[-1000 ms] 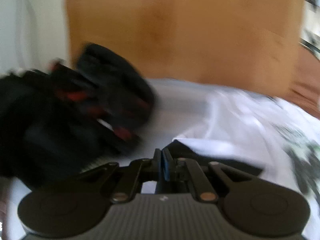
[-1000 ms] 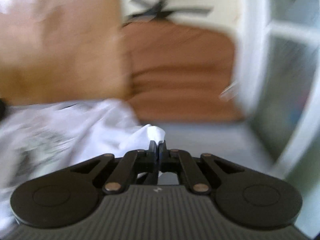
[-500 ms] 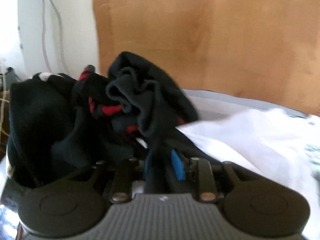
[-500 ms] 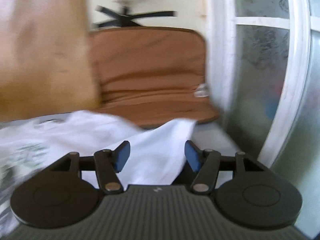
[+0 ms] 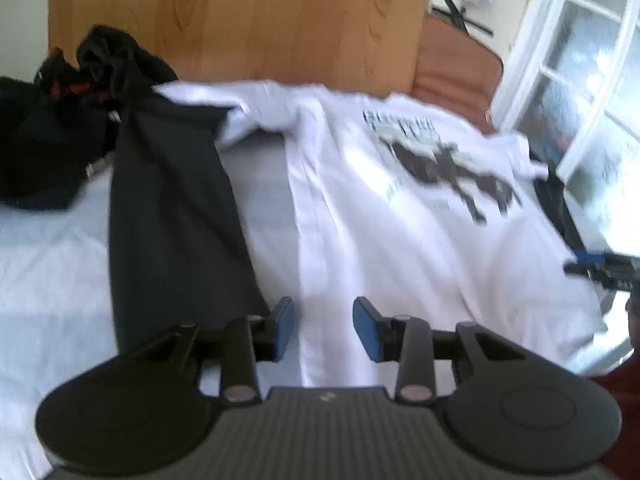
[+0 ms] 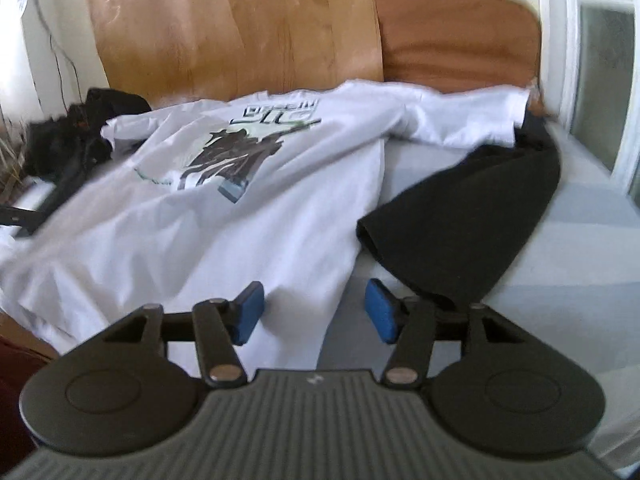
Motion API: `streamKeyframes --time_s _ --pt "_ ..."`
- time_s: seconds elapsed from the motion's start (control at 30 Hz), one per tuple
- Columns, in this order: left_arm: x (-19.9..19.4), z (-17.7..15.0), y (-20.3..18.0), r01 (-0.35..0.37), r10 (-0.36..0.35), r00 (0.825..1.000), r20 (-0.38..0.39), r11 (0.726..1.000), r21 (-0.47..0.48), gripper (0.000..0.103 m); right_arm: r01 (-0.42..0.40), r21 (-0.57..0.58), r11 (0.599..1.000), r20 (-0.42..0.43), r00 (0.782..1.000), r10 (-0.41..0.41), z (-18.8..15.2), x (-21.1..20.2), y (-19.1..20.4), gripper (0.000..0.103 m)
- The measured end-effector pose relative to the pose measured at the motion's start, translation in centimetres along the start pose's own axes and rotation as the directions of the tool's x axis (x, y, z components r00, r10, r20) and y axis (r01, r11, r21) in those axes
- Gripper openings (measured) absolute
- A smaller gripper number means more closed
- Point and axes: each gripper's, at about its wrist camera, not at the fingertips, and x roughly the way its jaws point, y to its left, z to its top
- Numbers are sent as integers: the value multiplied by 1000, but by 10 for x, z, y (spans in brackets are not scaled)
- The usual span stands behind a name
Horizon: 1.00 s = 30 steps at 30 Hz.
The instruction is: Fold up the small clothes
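Note:
A white T-shirt (image 5: 400,216) with a dark printed picture lies spread flat, print up, on the pale surface; it also shows in the right wrist view (image 6: 224,196). My left gripper (image 5: 323,328) is open and empty, hovering over the shirt's near left edge. My right gripper (image 6: 314,312) is open and empty over the shirt's near right hem. The right gripper's tip (image 5: 600,266) shows at the far right of the left wrist view.
A dark grey garment (image 5: 172,208) lies left of the shirt, running back to a black and red clothes pile (image 5: 60,120). A black garment (image 6: 472,216) lies right of the shirt. A wooden board (image 6: 240,32) and a brown cushion (image 6: 456,40) stand behind.
Both grippers were shut on the white shirt's edges one second ago. They opened, let it go and pulled back, and the shirt now lies spread flat.

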Motion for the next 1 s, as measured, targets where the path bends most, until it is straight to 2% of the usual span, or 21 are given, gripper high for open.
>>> streamKeyframes --time_s 0.03,0.1,0.2,0.3,0.37,0.43,0.47,0.5,0.57,0.63,0.7,0.77,0.8,0.83,0.9,0.93,1.0 --pt "2 -5 -4 -7 7 1000 -15 1000 5 22 -21 6 1000 -1 1000 21 2 -1 -1 7" --pt "-2 -12 -11 -35 35 999 -1 999 20 5 -10 17 1000 10 1000 9 5 -3 -16 5" --pt "-16 -11 -17 43 -43 999 -3 999 -22 4 115 -25 993 41 993 -114 7 -24 -29 5" --pt "-34 -14 -30 64 -64 998 22 998 8 4 174 38 984 25 984 -175 6 -45 -58 5" --pt "-32 -18 -32 50 -50 999 2 999 11 5 155 82 985 -46 987 -151 0 -42 -73 6" --pt "-23 -22 -27 26 -26 999 -42 1000 3 10 173 116 978 -72 984 -166 -4 -36 -79 11" --pt "-21 -22 -23 18 -18 999 -50 1000 -6 10 182 128 975 -62 982 -176 -4 -37 -80 23" --pt "-22 -20 -18 8 -9 999 -40 1000 -22 12 180 144 973 -27 984 -178 1 -40 -80 34" --pt "-33 -14 -10 -19 20 1000 13 999 -45 12 137 168 976 70 986 -150 14 -46 -76 41" --pt "-50 -7 2 -71 78 993 94 994 -80 21 52 154 987 144 987 -75 33 -44 -67 41" --pt "-67 -1 16 -121 145 976 164 981 -150 29 -50 93 994 188 982 31 54 -31 -42 41" --pt "-80 2 33 -168 214 955 205 960 -223 32 -165 -12 986 189 968 165 73 -9 -2 41" --pt "-86 2 41 -194 253 943 218 946 -261 33 -232 -77 970 175 954 242 82 4 25 41" --pt "-91 0 50 -221 294 929 225 928 -300 33 -294 -143 945 151 937 315 89 17 52 41" --pt "-100 -7 63 -257 351 907 233 898 -357 33 -417 -277 865 78 888 453 99 43 109 44" --pt "-103 -12 70 -267 372 898 235 886 -379 33 -477 -345 808 27 855 517 102 57 142 45" --pt "-108 -23 77 -284 400 886 236 869 -405 38 -554 -446 703 -65 803 592 103 82 198 46"
